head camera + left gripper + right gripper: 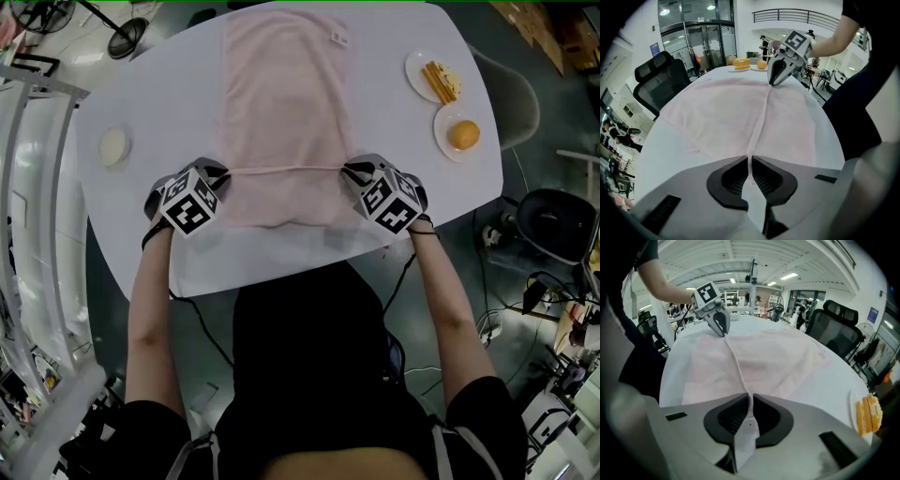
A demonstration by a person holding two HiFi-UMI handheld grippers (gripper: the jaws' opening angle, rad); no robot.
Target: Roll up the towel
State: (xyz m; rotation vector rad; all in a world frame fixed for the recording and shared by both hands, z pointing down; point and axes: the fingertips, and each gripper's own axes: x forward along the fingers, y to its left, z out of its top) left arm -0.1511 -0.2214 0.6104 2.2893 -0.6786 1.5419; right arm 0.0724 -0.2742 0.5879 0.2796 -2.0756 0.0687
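A pale pink towel [286,103] lies lengthwise on the white table [150,94]. Its near end is folded over, and the hem [286,169] runs taut across it between my two grippers. My left gripper [223,173] is shut on the hem's left end; in the left gripper view the cloth [751,140] runs into the closed left gripper [750,161]. My right gripper [349,169] is shut on the hem's right end, with a strip of towel [740,376] pinched in the right gripper [750,399]. Both grippers point steeply down, close to the tabletop.
On the table's right side stand a plate of yellow cake slices [439,80] and a plate with an orange [463,136]. At the left sits a small white dish [114,145]. Black office chairs [663,75] [834,324] stand around the table.
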